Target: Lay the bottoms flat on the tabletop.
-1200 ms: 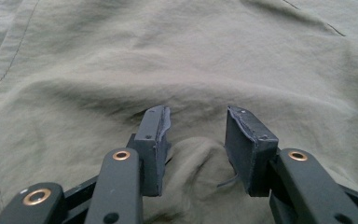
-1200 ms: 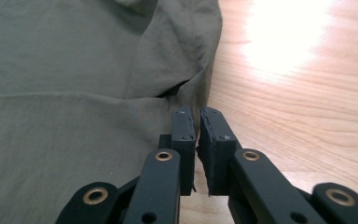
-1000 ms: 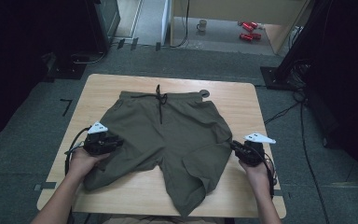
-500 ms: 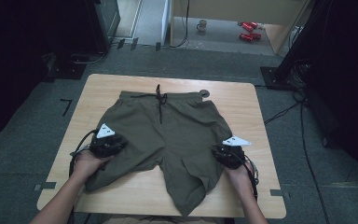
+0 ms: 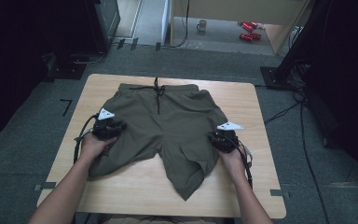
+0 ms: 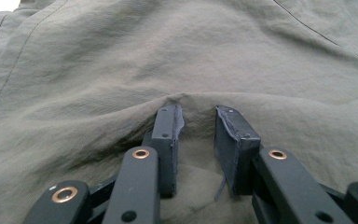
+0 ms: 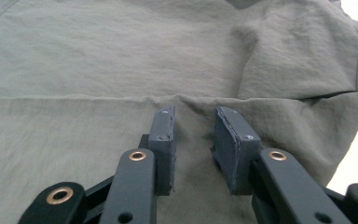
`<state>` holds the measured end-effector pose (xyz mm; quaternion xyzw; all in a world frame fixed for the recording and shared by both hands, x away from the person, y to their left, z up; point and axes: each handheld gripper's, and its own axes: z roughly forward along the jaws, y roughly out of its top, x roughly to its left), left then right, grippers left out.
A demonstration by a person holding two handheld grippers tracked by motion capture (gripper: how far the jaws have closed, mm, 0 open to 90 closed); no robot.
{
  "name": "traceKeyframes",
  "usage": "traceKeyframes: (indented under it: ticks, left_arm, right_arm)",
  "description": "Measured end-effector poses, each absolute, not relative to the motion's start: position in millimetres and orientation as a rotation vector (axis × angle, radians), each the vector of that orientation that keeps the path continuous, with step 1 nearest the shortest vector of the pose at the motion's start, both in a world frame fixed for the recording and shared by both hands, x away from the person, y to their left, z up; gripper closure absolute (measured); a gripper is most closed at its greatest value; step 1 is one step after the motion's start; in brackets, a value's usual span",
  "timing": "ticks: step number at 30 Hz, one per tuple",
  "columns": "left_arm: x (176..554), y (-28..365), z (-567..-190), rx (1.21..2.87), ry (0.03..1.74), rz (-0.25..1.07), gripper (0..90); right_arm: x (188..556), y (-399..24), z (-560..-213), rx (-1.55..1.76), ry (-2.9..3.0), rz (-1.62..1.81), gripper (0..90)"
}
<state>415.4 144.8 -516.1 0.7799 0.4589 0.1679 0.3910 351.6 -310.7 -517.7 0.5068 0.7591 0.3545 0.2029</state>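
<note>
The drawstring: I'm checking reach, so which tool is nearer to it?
Left. The left tool sits just below-left of the drawstring; the right tool lies farther, at the shorts' opposite side.

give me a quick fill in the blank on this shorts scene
1. The olive shorts lie spread on a wooden ____.
2. A black ____ hangs from the waistband of the shorts.
3. The left tongs press into a raised ____ of fabric.
4. The right tongs sit on the shorts leg that bears a ____.

Missing words: table; drawstring; fold; pocket
</note>
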Motion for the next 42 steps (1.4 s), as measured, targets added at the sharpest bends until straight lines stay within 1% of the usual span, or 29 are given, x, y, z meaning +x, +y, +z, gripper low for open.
traceKeyframes:
  ticks: [3,6,8,9,10,11,12,15,16,18,19,23,25,26,29,36,38,42]
  left_arm:
    - [427,145,-516,1.981,1.176,0.445,69.6]
    - [435,145,-514,1.997,1.176,0.437,68.7]
    - [438,145,-513,2.006,1.178,0.422,64.3]
    - [439,145,-512,2.015,1.182,0.409,64.3]
    - [439,146,-511,2.017,1.183,0.398,61.9]
    - [438,146,-510,2.022,1.183,0.389,60.7]
    - [436,146,-509,2.030,1.183,0.377,59.3]
    - [432,147,-506,2.034,1.176,0.364,58.7]
    - [429,148,-504,2.037,1.170,0.372,58.1]
    - [427,149,-501,2.031,1.176,0.375,57.9]
    - [424,151,-497,2.020,1.180,0.360,56.8]
    - [413,151,-492,2.024,1.159,0.353,53.9]
    - [409,151,-492,2.027,1.146,0.354,53.2]
    - [406,151,-492,2.031,1.139,0.357,51.7]
    - [399,152,-493,2.051,1.127,0.386,51.7]
    - [388,153,-493,2.047,1.100,0.372,50.1]
    - [382,152,-493,2.053,1.074,0.372,49.4]
    - [378,154,-494,2.048,1.081,0.362,49.2]
  right_arm:
    - [372,-308,-517,1.421,2.119,0.984,69.0]
    - [380,-307,-517,1.425,2.110,0.984,68.4]
    - [385,-307,-518,1.429,2.097,0.993,65.9]
    - [385,-307,-518,1.429,2.097,0.993,65.9]
    - [386,-306,-518,1.430,2.092,0.980,63.6]
    - [386,-306,-517,1.442,2.093,0.975,63.3]
    - [384,-307,-514,1.463,2.090,0.999,62.9]
    - [382,-306,-509,1.478,2.090,1.026,62.9]
    - [377,-301,-501,1.451,2.099,1.037,63.3]
    - [376,-299,-498,1.440,2.108,1.039,63.3]
    - [370,-291,-490,1.408,2.132,1.031,62.8]
    - [363,-280,-483,1.379,2.176,1.040,60.6]
    - [361,-277,-481,1.373,2.186,1.047,60.2]
    - [357,-272,-480,1.355,2.206,1.061,58.0]
    - [353,-267,-480,1.326,2.221,1.069,57.2]
    - [343,-253,-481,1.286,2.255,1.094,55.1]
    - [340,-247,-483,1.280,2.268,1.096,52.7]
    - [336,-242,-485,1.272,2.280,1.093,52.1]
